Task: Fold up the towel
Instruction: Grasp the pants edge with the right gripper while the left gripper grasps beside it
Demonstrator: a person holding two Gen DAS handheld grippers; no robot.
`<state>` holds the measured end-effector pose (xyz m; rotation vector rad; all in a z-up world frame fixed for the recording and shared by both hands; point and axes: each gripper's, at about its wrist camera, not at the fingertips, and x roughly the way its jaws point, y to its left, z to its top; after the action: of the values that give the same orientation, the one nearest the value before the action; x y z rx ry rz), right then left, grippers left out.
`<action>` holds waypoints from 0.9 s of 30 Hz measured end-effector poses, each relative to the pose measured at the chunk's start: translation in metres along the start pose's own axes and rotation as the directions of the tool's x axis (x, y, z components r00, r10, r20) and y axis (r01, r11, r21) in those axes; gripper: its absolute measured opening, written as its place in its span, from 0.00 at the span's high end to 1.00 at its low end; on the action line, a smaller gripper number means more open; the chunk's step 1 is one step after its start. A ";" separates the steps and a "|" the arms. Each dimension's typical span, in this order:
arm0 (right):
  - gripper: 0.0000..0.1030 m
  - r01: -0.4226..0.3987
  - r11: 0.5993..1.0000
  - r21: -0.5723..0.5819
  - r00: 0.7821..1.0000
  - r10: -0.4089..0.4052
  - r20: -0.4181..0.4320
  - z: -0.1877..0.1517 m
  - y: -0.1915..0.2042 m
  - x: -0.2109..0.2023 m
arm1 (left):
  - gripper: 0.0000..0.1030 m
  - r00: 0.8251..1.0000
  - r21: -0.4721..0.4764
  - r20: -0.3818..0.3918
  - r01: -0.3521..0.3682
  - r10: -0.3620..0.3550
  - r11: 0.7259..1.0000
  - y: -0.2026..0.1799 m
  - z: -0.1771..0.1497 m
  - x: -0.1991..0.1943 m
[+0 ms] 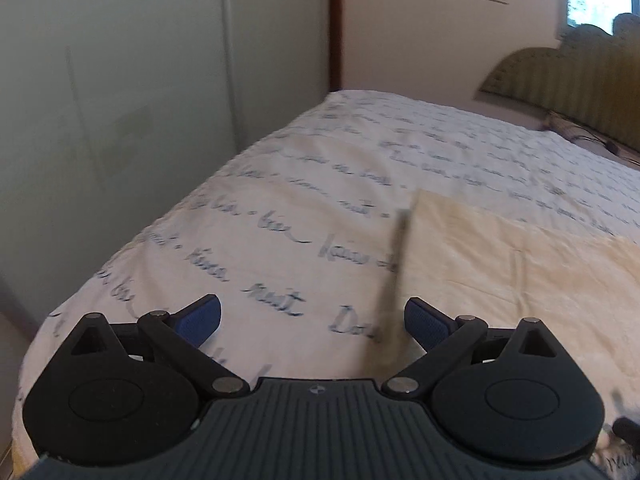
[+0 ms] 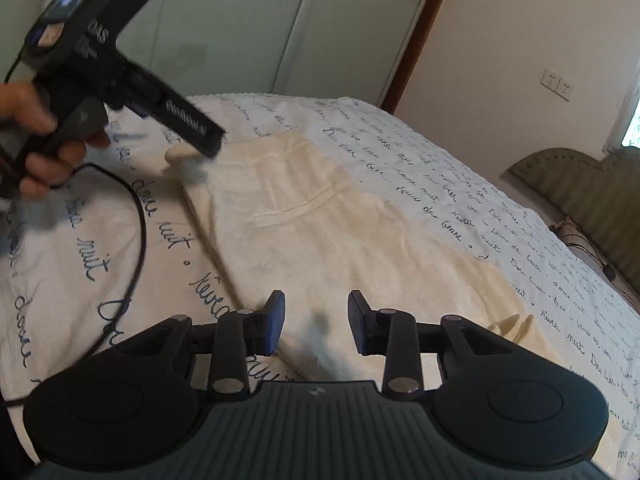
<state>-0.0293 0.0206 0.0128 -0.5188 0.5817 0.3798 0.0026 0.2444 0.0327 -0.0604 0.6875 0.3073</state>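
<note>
A cream towel (image 2: 320, 216) lies spread on a bed cover printed with blue handwriting (image 2: 420, 168); one long fold runs along its left side. My right gripper (image 2: 319, 322) hovers open over the towel's near edge, nothing between its blue pads. A hand (image 2: 44, 160) holds my left gripper (image 2: 200, 140) at the towel's far left corner, which curls up beside its tip. In the left wrist view the left gripper (image 1: 313, 320) stands wide open and empty. There the towel (image 1: 500, 272) lies to the right, its blurred dark edge near the right finger (image 1: 426, 322).
A black cable (image 2: 138, 216) trails across the bed cover at the left. Pale wardrobe doors (image 1: 120, 120) stand close along the bed's left side. A green padded headboard (image 2: 580, 192) runs along the right, and wall sockets (image 2: 556, 84) sit above it.
</note>
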 end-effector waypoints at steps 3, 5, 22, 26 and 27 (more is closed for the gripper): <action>0.68 -0.011 1.000 -0.026 1.000 0.010 -0.014 0.002 0.008 0.012 | 0.04 0.998 -0.043 -0.039 -0.045 0.043 0.998 0.019 0.006 0.008; 0.68 -0.015 0.999 -0.051 1.000 0.015 -0.004 0.005 0.012 0.013 | 0.04 0.997 -0.067 -0.054 -0.056 0.052 0.996 0.025 0.007 0.011; 0.63 -0.094 0.981 -0.170 0.994 0.103 0.046 0.036 0.065 0.034 | 0.03 0.996 -0.003 -0.067 -0.064 0.064 0.998 0.017 0.003 0.019; 0.63 0.002 0.979 -0.205 0.999 0.005 0.034 0.037 0.075 0.054 | 0.03 0.996 -0.007 -0.073 -0.059 0.059 0.998 0.020 0.003 0.021; 0.63 0.038 0.975 -0.221 0.999 -0.030 0.039 0.038 0.078 0.057 | 0.03 0.996 -0.017 -0.078 -0.051 0.049 0.999 0.021 0.003 0.022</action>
<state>-0.0063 0.1157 -0.0226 -0.7339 0.4977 0.4237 0.0143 0.2709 0.0219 -0.0738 0.7636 0.3609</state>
